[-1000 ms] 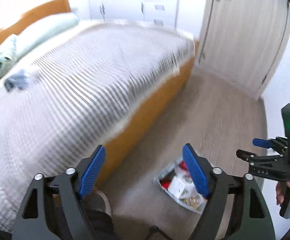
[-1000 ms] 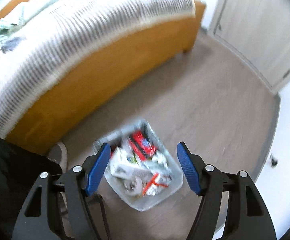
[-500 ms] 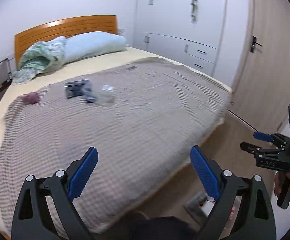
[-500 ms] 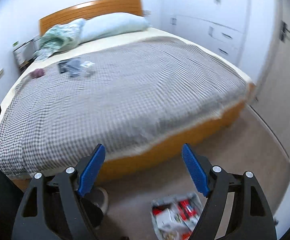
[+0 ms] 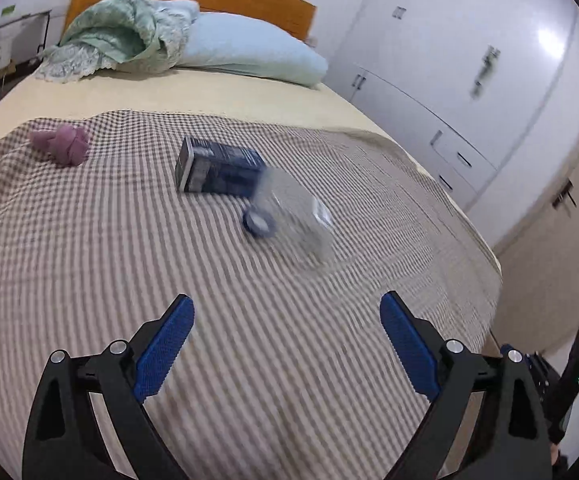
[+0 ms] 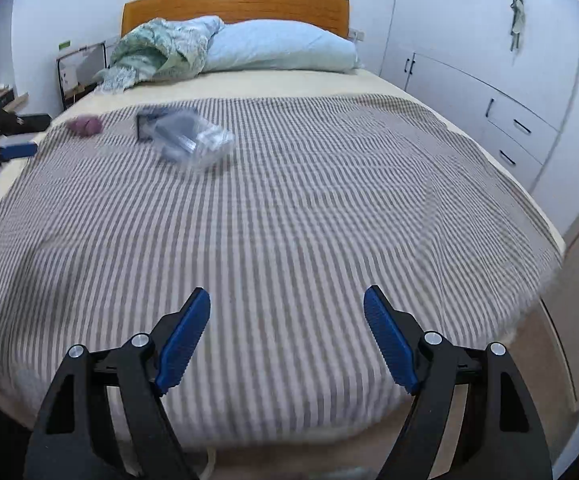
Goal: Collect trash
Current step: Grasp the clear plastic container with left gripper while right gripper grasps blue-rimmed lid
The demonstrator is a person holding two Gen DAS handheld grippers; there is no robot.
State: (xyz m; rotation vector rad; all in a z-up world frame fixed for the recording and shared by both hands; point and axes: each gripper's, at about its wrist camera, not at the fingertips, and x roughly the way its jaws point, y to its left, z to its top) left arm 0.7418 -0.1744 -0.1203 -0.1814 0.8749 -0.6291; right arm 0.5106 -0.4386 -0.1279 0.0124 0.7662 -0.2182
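On the checked blanket (image 5: 89, 248) lie three bits of trash. A dark blue carton (image 5: 217, 170) rests on its side, and a clear plastic bottle (image 5: 293, 220) with a blue cap lies just in front of it, blurred. A purple crumpled wad (image 5: 63, 144) sits further left. My left gripper (image 5: 285, 320) hovers over the blanket a short way before the bottle, open and empty. My right gripper (image 6: 286, 308) is open and empty near the bed's foot, far from the carton (image 6: 145, 122), bottle (image 6: 193, 140) and wad (image 6: 85, 125).
A pale blue pillow (image 6: 277, 50) and a bunched green quilt (image 6: 157, 50) lie against the wooden headboard (image 6: 233, 2). White wardrobes with drawers (image 6: 509, 92) line the right wall. A cluttered nightstand (image 6: 77, 68) stands left of the bed.
Both views have swung up from the floor and the trash bin onto the bed; the bin is out of sight. The left gripper has come much closer to the bottle and carton.
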